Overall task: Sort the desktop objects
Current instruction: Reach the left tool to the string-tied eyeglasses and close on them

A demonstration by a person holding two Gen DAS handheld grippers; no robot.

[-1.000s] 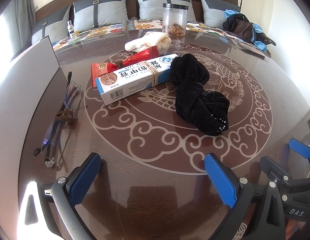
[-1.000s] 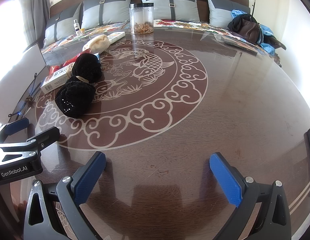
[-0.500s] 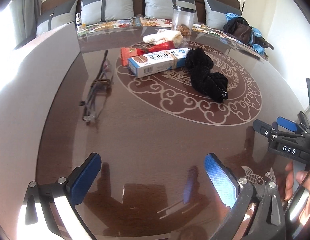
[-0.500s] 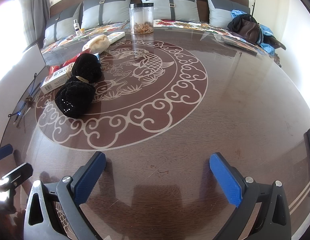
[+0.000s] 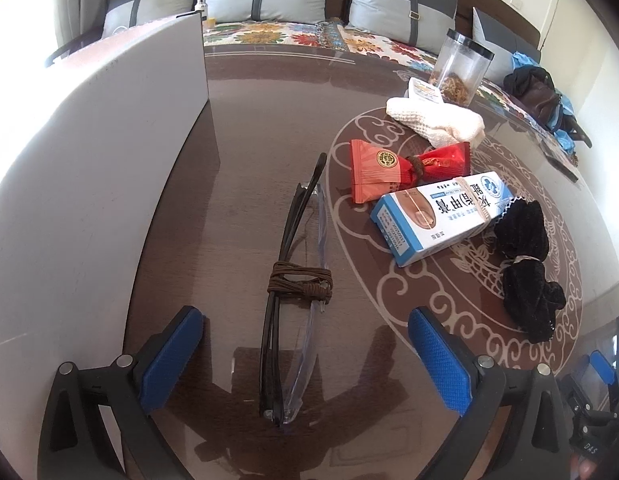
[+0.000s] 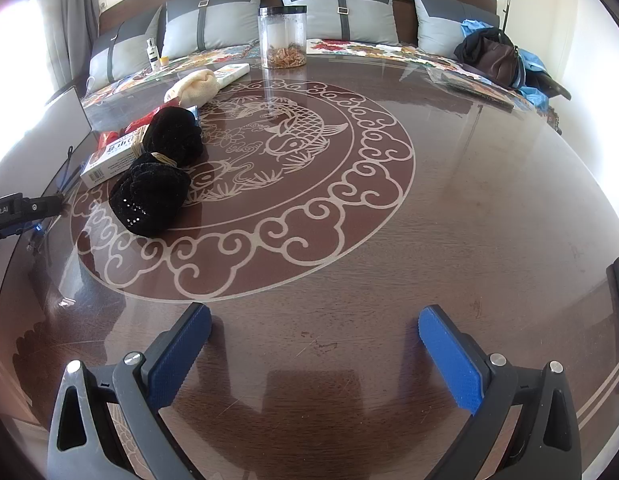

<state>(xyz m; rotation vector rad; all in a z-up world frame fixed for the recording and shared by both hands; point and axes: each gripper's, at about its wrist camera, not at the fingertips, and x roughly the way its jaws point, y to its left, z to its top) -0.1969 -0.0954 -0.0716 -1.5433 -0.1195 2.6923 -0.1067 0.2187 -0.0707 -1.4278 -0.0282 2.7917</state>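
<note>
Folded glasses (image 5: pixel 293 280) bound with brown cord lie on the dark round table, straight ahead between the fingers of my open left gripper (image 5: pixel 305 340). To their right lie a red snack packet (image 5: pixel 393 168), a blue-and-white box (image 5: pixel 441 216), a black cloth bundle (image 5: pixel 525 264) and a cream knitted cloth (image 5: pixel 437 122). My right gripper (image 6: pixel 313 344) is open and empty over bare table near the front edge. The black bundle (image 6: pixel 155 184), the box (image 6: pixel 109 160) and the cream cloth (image 6: pixel 195 88) show far left in its view.
A grey flat box (image 5: pixel 89 168) stands along the table's left side. A clear jar (image 5: pixel 459 68) stands at the back, also seen in the right wrist view (image 6: pixel 283 38). A sofa with cushions (image 6: pixel 341 12) and a bag (image 6: pixel 497 56) lie beyond the table.
My left gripper has swung left and forward, so the glasses now lie between its fingers. The right gripper has not moved.
</note>
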